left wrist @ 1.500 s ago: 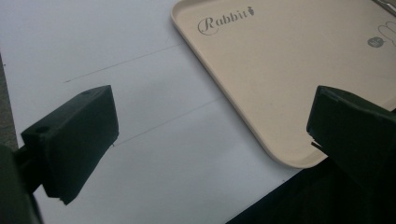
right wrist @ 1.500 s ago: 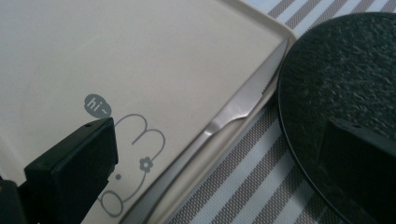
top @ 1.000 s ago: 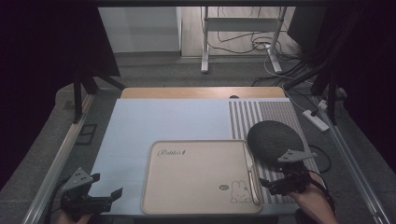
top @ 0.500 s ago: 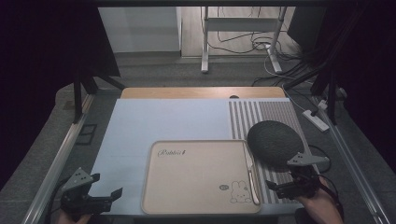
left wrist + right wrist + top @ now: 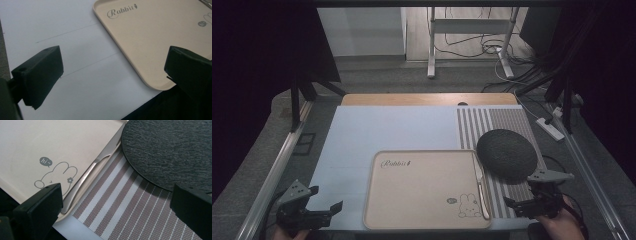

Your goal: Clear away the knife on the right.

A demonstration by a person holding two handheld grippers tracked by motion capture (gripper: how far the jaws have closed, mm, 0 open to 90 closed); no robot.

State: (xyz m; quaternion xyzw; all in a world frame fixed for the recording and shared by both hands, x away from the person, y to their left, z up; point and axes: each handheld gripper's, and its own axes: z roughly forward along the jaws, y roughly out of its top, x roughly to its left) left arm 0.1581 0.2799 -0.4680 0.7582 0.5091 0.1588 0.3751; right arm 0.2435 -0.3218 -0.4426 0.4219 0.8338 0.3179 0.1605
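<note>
A: Describe the work surface.

B: A table [image 5: 362, 145] with a pale blue top fills the centre of the high view, with dark floor and cables at the upper edge. A striped mat [image 5: 499, 122] covers the table's right part.

A: Locate the items.

B: A beige tray [image 5: 422, 185] sits at lower centre of the high view, printed with a rabbit drawing at its lower right corner. A knife [image 5: 87, 173] lies along the tray's right rim, running from upper right to lower left in the right gripper view. A dark round plate [image 5: 507, 154] rests on the mat, just beside the tray's upper right corner; its edge appears to overlap the knife's tip.

A: State of the right gripper?

B: The right gripper [image 5: 532, 204] is at the lower right of the high view, below the plate. Jaws wide apart, nothing between them. In its own view they frame the knife, the mat and the plate edge.

A: And the left gripper?

B: The left gripper [image 5: 314, 212] is at the lower left, well apart from the tray. Jaws spread wide, holding nothing. Its own view shows bare table top and the tray's near corner.
</note>
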